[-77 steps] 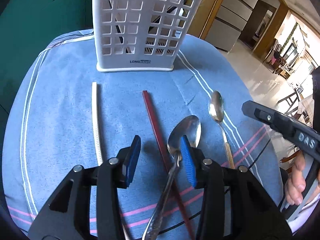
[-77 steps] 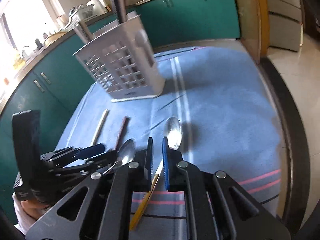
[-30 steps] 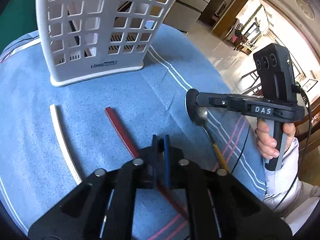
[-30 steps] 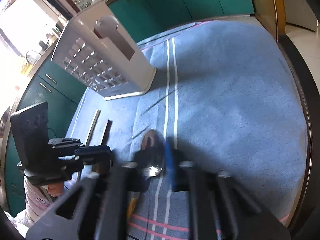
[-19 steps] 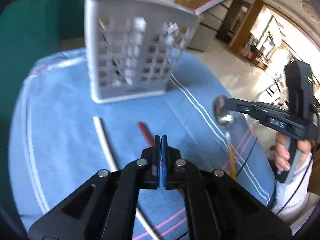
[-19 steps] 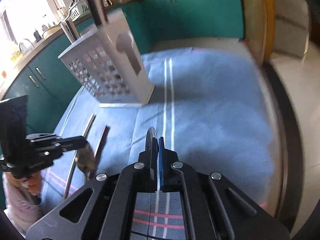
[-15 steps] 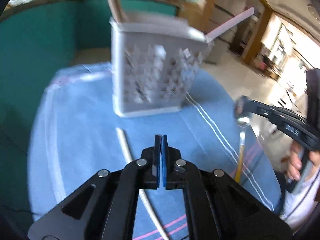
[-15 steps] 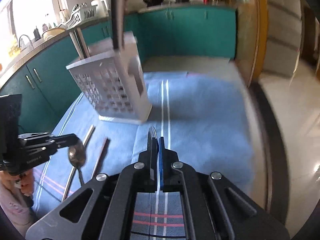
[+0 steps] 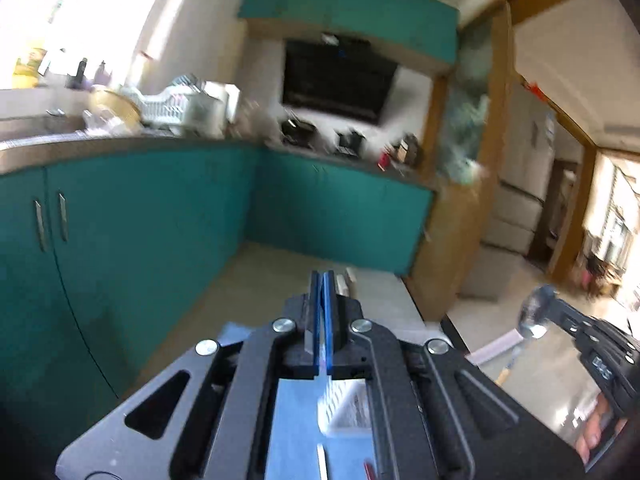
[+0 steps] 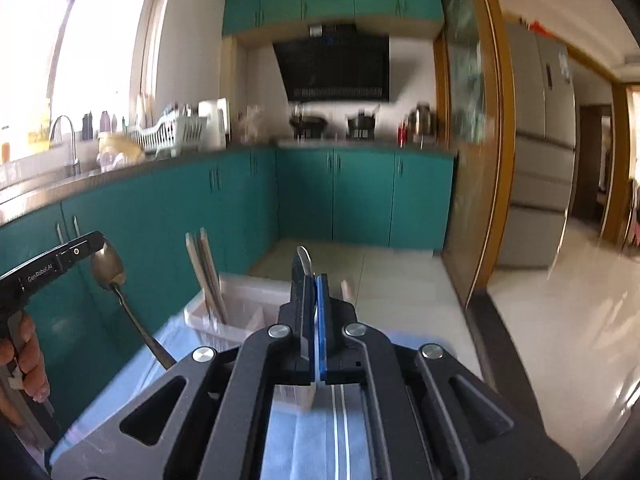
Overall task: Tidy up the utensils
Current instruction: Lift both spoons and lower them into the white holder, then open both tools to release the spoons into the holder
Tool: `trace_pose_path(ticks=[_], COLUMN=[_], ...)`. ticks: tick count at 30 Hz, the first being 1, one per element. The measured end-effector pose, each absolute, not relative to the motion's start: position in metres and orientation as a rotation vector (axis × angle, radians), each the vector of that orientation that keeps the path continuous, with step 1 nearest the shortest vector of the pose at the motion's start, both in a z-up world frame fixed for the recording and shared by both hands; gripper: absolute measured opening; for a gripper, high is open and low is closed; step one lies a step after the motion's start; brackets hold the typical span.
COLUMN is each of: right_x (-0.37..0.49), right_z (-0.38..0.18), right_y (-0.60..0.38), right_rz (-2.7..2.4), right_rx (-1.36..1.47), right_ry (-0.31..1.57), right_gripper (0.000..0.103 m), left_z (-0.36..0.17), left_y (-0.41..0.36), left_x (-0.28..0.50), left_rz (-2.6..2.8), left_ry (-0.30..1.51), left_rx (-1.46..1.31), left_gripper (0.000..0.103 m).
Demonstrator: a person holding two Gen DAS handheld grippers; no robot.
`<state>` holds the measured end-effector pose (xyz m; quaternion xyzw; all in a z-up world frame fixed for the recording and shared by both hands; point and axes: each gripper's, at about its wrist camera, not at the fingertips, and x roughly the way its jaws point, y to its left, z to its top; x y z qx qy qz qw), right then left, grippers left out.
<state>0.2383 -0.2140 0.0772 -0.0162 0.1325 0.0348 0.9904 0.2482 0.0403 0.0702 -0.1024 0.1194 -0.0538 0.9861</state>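
I have both hand-held grippers raised and pointing out over the kitchen, each clamped on a spoon; the left hand-held gripper (image 9: pixel 322 280) has its blue pads pressed narrow together, and from the right wrist view I see it at the left edge (image 10: pixel 96 240) holding a steel spoon (image 10: pixel 109 266) by the bowl, handle hanging down and to the right; the right hand-held gripper (image 10: pixel 311 276) is likewise pinched narrow, with the rim of a spoon bowl (image 10: pixel 305 258) showing above its pads; from the left wrist view it sits at the far right (image 9: pixel 550 308) with that spoon's bowl (image 9: pixel 534 316) at its tip and a yellowish handle (image 9: pixel 505 372) dangling below. The white utensil caddy (image 10: pixel 240 304) stands below on the blue-clothed counter (image 10: pixel 292 448), with chopsticks (image 10: pixel 206 276) leaning out of it; a white chopstick (image 9: pixel 321 460) and a red one (image 9: pixel 369 470) lie on the cloth, seen between my left fingers. Hands (image 10: pixel 28 360) grip the handles.
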Motion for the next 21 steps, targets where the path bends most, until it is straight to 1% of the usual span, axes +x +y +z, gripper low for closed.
trace_pose_path(ticks=[4, 7, 11, 13, 16, 21], right_x=[0.259, 0.282, 0.319, 0.333, 0.339, 0.335], right_z=[0.109, 0.117, 0.094, 0.075, 0.054, 0.04], right_y=[-0.208, -0.204, -0.191, -0.188, -0.181, -0.172], right_rz=[-0.007, -0.057, -0.12, -0.121, -0.102, -0.057], right_rx=[-0.049, -0.082, -0.158, -0.179, -0.198, -0.218], right_ry=[0.167, 0.162, 0.207, 0.246, 0.276, 0.318], right_gripper=[0.002, 0.002, 0.002, 0.002, 0.002, 0.003], left_z=[0.09, 0.091, 0.072, 0.065, 0.049, 0.033], left_y=[0.04, 0.03, 0.009, 0.005, -0.003, -0.004], left_x=[0.265, 0.284, 0.304, 0.315, 0.321, 0.323], left_rz=[-0.007, 0.05, 0.091, 0.091, 0.079, 0.055], left_ry=[0.193, 0.197, 0.231, 0.253, 0.296, 0.351], left_rx=[-0.216, -0.162, -0.062, -0.049, -0.034, -0.04], left_gripper=[0.001, 0.001, 0.001, 0.002, 0.002, 0.002])
